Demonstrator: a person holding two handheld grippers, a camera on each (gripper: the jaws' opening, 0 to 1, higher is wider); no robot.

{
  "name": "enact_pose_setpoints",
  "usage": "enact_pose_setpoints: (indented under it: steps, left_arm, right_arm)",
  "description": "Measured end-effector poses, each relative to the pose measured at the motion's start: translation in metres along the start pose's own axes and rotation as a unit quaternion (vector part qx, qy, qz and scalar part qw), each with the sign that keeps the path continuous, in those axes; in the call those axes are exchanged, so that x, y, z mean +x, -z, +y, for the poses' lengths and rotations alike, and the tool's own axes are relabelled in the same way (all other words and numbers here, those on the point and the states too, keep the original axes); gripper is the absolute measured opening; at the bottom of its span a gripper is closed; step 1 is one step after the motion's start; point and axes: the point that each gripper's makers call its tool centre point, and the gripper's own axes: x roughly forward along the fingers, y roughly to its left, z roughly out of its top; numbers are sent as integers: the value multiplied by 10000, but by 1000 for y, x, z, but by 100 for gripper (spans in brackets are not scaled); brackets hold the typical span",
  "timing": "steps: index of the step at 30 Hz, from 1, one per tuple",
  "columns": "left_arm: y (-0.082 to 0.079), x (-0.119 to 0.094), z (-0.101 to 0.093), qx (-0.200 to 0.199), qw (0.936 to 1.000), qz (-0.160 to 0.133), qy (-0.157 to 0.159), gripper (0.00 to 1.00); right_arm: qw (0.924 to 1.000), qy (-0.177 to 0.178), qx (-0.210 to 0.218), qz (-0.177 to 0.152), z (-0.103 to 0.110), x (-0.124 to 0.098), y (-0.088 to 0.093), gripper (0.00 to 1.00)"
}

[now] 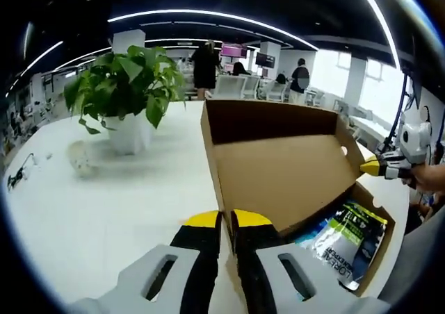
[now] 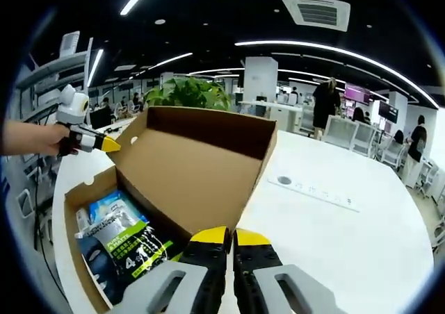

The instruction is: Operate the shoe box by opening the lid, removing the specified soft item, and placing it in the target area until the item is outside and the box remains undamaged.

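pinching the raised lid (image 1: pixel 278 168), both jaws closed.

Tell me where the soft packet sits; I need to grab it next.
The soft packet lies inside the open shoe box, under the raised lid, lower left in the right gripper view.

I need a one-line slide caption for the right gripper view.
Brown cardboard shoe box on white table, lid raised, plastic packets inside; closed yellow-tipped claw at its front.
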Motion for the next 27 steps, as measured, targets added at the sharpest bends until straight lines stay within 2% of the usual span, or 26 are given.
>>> enact_pose_setpoints:
  steps: [3,27]
  left_arm:
    - [0,-1,1,20,10000,-52,-15,4]
    - [10,14,8,46,9999,91,-122,3]
  right_arm:
    - [10000,-1,41,12,-1,2,0,0]
    - [9998,-36,149,98,-9,17,4,0]
